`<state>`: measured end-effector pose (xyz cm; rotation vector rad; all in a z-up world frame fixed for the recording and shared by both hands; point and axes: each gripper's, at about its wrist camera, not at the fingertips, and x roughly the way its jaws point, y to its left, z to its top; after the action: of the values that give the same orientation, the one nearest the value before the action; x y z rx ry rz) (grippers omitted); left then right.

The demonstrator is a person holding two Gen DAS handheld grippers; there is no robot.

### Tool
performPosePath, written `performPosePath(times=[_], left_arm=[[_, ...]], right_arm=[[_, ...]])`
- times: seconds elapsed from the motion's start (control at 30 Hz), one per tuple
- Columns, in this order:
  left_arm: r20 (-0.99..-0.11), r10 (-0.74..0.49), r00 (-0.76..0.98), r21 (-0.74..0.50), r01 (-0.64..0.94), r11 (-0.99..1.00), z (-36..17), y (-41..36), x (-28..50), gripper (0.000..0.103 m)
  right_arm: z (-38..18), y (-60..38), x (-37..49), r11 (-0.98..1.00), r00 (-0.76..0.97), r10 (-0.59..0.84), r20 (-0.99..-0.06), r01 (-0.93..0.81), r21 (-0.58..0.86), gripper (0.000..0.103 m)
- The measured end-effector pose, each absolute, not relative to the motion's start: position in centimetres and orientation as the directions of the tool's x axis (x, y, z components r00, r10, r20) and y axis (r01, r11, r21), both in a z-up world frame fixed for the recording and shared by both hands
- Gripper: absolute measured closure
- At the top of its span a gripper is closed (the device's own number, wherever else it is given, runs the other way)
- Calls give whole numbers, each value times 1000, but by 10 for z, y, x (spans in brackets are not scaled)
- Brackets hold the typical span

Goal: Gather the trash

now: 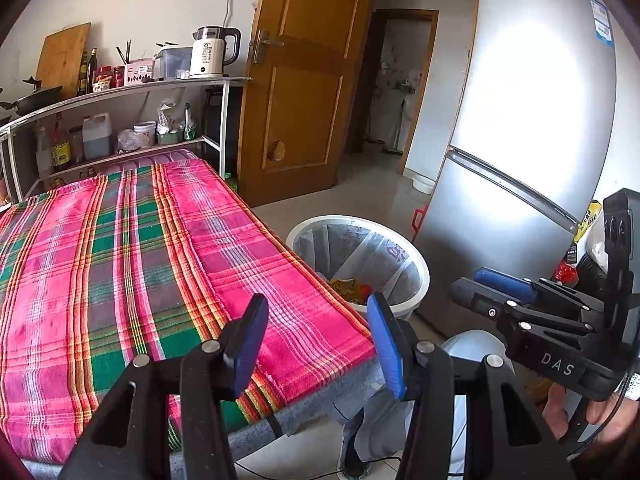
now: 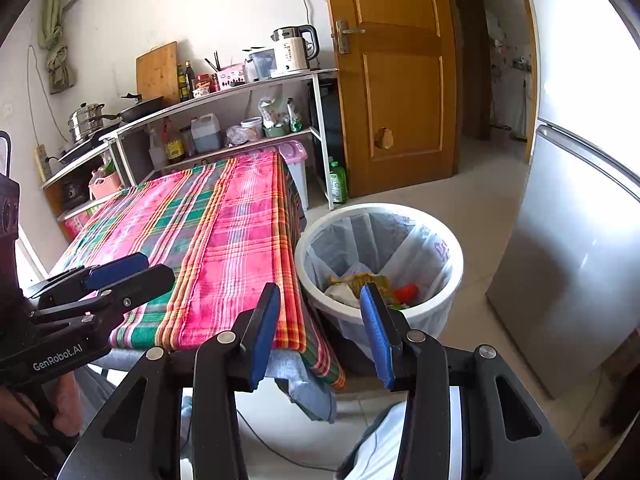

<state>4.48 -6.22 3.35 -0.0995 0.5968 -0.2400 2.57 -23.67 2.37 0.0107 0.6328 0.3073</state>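
Since scraps already lie in the bin (image 2: 380, 256) beside the tabletop (image 1: 132, 248), whose cloth shows nothing left, collecting looks about finished. Left gripper (image 1: 316, 340) and right gripper (image 2: 320, 332) hold nothing, jaws wide apart.

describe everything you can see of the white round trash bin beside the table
The white round plastic trash bin stands upright on the pale floor, close against the corner of the table draped in a pink and green plaid cloth, with the silver fridge on its other side. A thin translucent liner bag with faint print is folded over its rim. Low inside lie crumpled wrappers, yellowish-green and pale, plus something red. Neither gripper touches it.
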Motion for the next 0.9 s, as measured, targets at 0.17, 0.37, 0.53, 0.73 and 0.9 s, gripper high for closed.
performPosePath(times=[0.17,0.37,0.53,0.73,0.9], left_arm=[[-544,-250,801,-161,192,968,32,-63,44,50],[-541,-245,804,-157,189,969,32,-63,41,50],[-542,-244,804,-158,188,969,32,-63,42,50],[-544,-241,804,-157,185,970,31,-63,42,50],[-547,-243,801,-157,187,970,30,-64,43,50]], right_arm=[[23,-236,24,955,764,285,-579,-280,101,60],[23,-236,24,955,764,286,-579,-280,101,60],[23,-236,23,955,765,285,-578,-280,101,60],[23,-237,23,955,765,285,-577,-279,100,60],[23,-237,23,955,765,285,-578,-280,100,60]])
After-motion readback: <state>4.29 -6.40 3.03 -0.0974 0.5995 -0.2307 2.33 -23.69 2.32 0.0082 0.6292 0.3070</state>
